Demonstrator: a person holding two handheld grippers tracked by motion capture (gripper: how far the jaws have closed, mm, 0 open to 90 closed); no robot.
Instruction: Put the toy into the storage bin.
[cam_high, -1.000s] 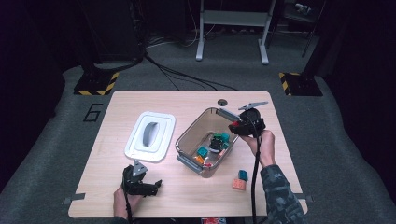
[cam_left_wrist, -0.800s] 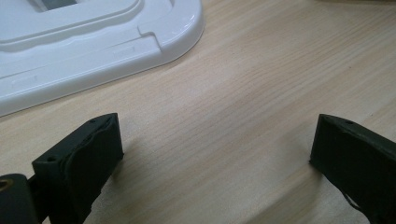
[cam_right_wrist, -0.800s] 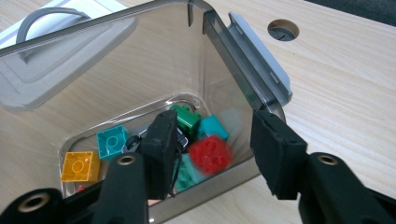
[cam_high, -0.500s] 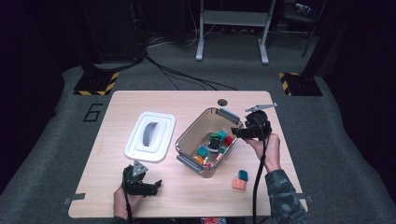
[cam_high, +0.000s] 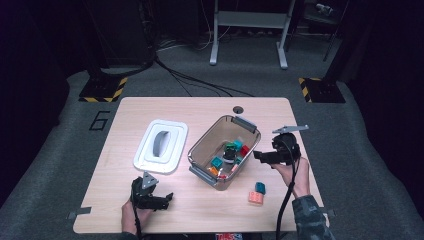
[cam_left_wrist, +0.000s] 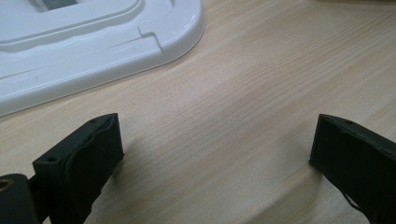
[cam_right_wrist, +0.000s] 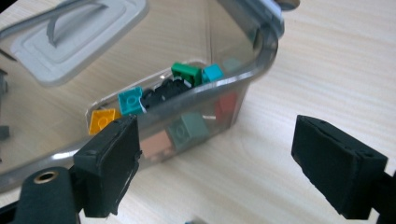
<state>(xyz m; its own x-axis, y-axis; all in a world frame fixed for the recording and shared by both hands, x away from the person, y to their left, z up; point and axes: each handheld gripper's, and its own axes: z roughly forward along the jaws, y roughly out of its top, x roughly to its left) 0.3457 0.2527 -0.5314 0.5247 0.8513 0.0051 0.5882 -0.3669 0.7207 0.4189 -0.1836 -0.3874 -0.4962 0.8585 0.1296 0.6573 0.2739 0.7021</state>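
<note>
High view: the right hand-held gripper (cam_high: 256, 155) hovers just beside the clear bin (cam_high: 200, 150) near the counter's (cam_high: 210, 107) right edge, jaws spread and empty. Coloured bricks (cam_right_wrist: 131, 100) lie inside the bin; a teal brick (cam_high: 260, 187) and a pink brick (cam_high: 255, 197) sit toward the near right corner. The left hand-held gripper (cam_high: 167, 198) rests spread at the near edge, by the white lid (cam_left_wrist: 93, 42).

One clear bin (cam_high: 248, 127) stood mid-table and one white lid (cam_high: 160, 145) lay to its left. Two loose blocks, one teal (cam_high: 260, 187) and one salmon (cam_high: 255, 197), sat near-right. Bricks (cam_high: 227, 155) inside the bin overlapped too much to count.
</note>
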